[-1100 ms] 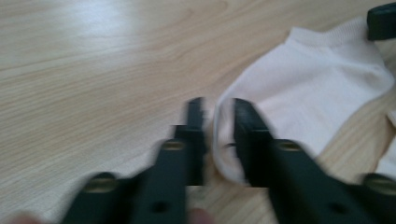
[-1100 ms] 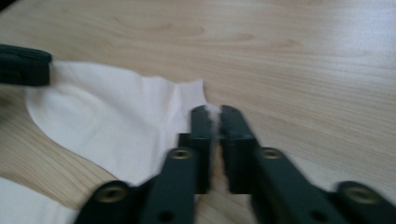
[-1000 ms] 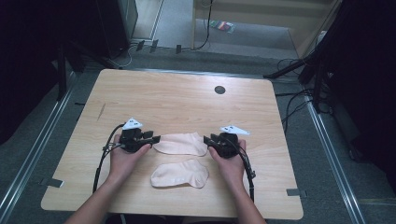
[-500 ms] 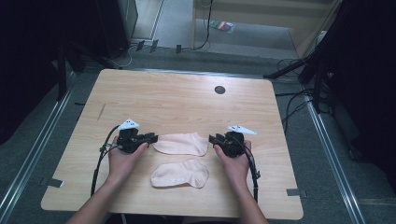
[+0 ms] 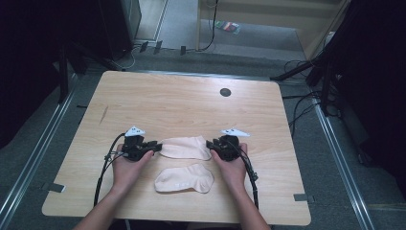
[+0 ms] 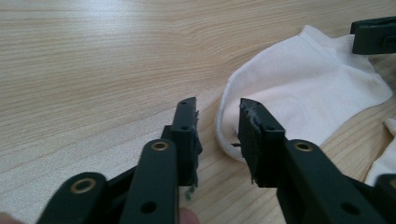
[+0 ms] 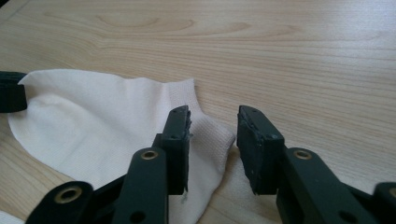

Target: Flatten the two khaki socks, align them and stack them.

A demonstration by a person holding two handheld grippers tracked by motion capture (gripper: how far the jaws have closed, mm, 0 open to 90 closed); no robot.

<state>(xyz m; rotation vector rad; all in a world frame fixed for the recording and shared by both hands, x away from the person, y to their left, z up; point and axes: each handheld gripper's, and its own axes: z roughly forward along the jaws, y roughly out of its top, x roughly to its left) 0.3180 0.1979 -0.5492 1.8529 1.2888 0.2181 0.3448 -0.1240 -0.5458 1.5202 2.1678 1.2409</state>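
flanking the far sock (image 5: 184,147) from both ends, the left gripper (image 5: 154,144) sits at its left tip and the right gripper (image 5: 210,144) at its right tip, on the near half of the wooden table (image 5: 182,103). the sock's long axis runs left to right, in line with both grippers, so each hand is equally near its own end. left gripper view: the jaws have just been closing and stand part-spread, the sock's rounded edge (image 6: 224,126) lying in the gap at the fingertips (image 6: 187,112), not yet pinched. right gripper view: the jaws have also just been closing and stand part-spread astride the ribbed cuff corner (image 7: 212,133); the pads (image 7: 180,121) do not press it. the coming move, one judges, turns on each pair of jaws shutting on its own end. the sock is pale cream, thin knit, flat and limp. a second sock (image 5: 184,178), alike in colour, lies nearer the person, just apart.
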